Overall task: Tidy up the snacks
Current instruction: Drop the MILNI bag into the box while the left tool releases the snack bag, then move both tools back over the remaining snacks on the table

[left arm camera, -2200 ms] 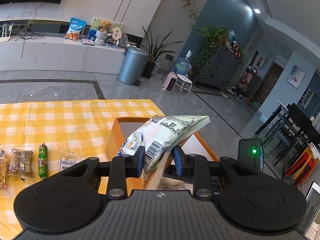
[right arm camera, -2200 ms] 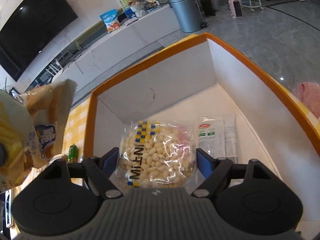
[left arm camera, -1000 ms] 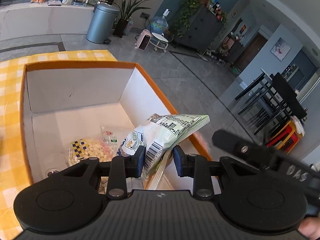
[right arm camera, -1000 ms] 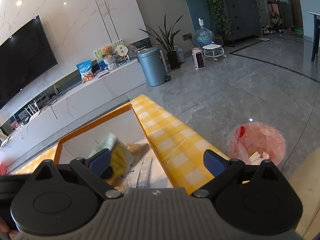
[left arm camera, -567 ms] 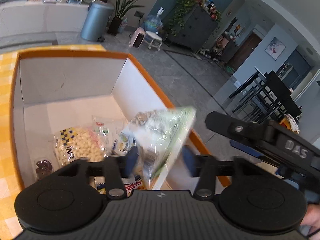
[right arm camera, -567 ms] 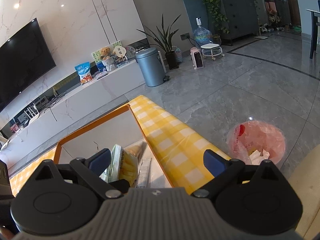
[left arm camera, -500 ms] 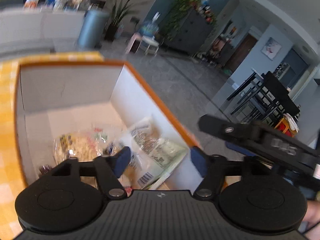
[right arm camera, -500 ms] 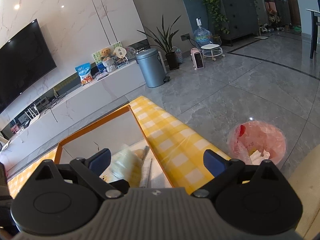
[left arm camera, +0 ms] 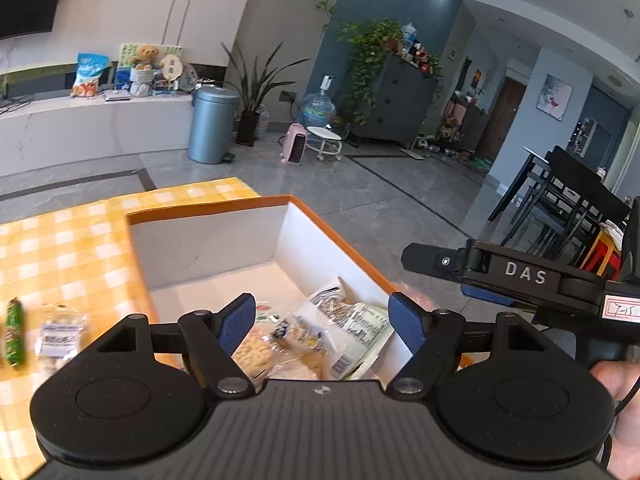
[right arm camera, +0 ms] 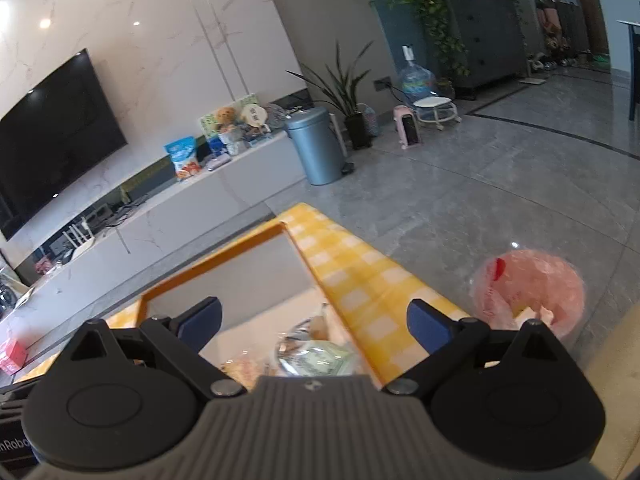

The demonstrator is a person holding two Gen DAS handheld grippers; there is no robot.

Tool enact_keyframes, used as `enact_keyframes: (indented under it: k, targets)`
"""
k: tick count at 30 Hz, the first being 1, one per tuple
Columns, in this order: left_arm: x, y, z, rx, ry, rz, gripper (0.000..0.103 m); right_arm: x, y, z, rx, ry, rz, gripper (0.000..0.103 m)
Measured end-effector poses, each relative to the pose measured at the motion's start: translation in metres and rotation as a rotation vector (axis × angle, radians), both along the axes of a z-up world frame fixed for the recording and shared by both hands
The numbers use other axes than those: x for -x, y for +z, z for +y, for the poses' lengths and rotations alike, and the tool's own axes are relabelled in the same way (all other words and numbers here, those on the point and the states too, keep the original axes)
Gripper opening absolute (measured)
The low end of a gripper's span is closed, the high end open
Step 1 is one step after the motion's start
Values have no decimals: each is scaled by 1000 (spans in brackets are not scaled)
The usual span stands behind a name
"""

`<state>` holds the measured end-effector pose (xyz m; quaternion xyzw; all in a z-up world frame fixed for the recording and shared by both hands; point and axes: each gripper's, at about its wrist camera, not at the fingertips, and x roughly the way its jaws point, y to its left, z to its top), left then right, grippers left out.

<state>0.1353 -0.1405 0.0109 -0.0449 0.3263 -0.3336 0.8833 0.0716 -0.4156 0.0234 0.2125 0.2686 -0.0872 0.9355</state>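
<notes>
The left gripper hangs above an orange-rimmed box on a yellow checked cloth; its blue pads are spread wide and the jaws are opening, with nothing pressed between them; the green-and-white bag lies below and beyond the pads on the box floor, against the right wall, clear of both fingers; a clear packet of pale puffs lies just left of it, touching it; other wrappers in the box are too blurred to name.

On the cloth left of the box lie a green stick and a small clear packet, side by side, well apart from the gripper.

The right gripper hovers over the box's near right corner; its jaws stand wide apart and hold nothing; under it, low in the right wrist view, the bag shows inside the box, beside the rim; a pink bin sits on the floor to the right; a hand holds the right gripper's handle at the edge of the left wrist view.
</notes>
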Motion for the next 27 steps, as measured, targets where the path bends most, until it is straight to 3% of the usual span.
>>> enact_keyframes:
  k: [11, 20, 27]
  targets:
    - [6, 38, 55, -32, 170, -9, 89, 11, 34, 46, 32, 90, -109, 97]
    - [17, 65, 135, -16, 338, -36, 89, 19, 62, 106, 13, 208, -210, 97]
    - [20, 60, 201, 32, 486, -44, 89, 9, 58, 170, -12, 346, -188, 97]
